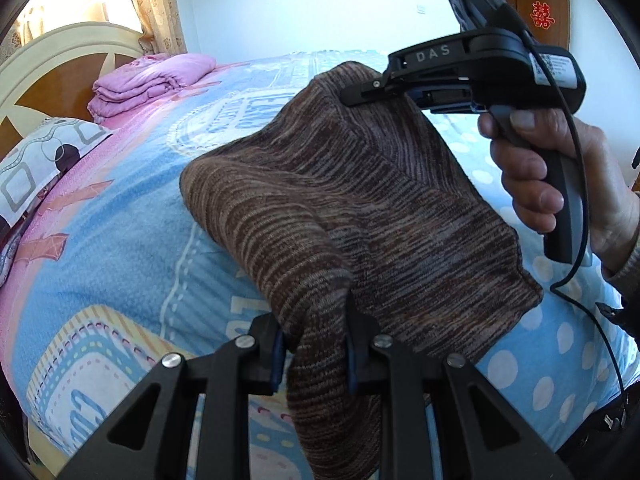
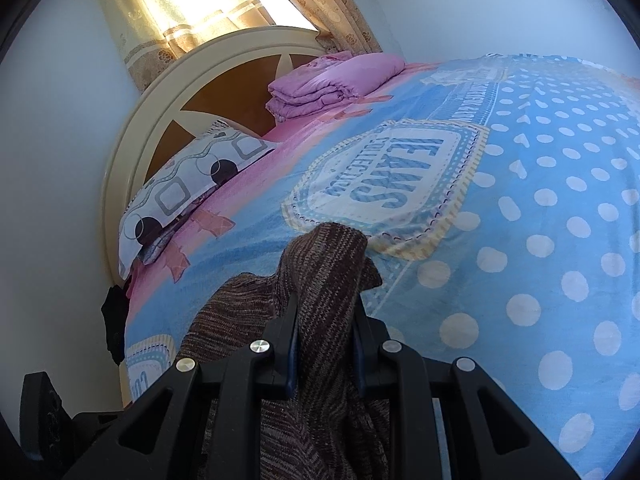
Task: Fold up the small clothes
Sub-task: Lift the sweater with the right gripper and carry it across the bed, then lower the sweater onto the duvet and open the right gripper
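Holding a brown striped knit garment up over the bed's blue polka-dot blanket; left gripper and right gripper are each pinching a bunched edge. Judging it soft, light, stretchy and drooping between the grips, so taking opposite corners is looking best

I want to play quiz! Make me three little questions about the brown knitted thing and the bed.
1. True or false: both grippers are clamped on the brown striped knit garment.
2. What lies folded by the headboard: A) a green towel, B) a pink quilt, C) a red hat?
3. Fill in: the right hand holds the right gripper's ____.

Key:
1. True: the left gripper and right gripper both pinch the knit.
2. B, the pink quilt.
3. Handle.
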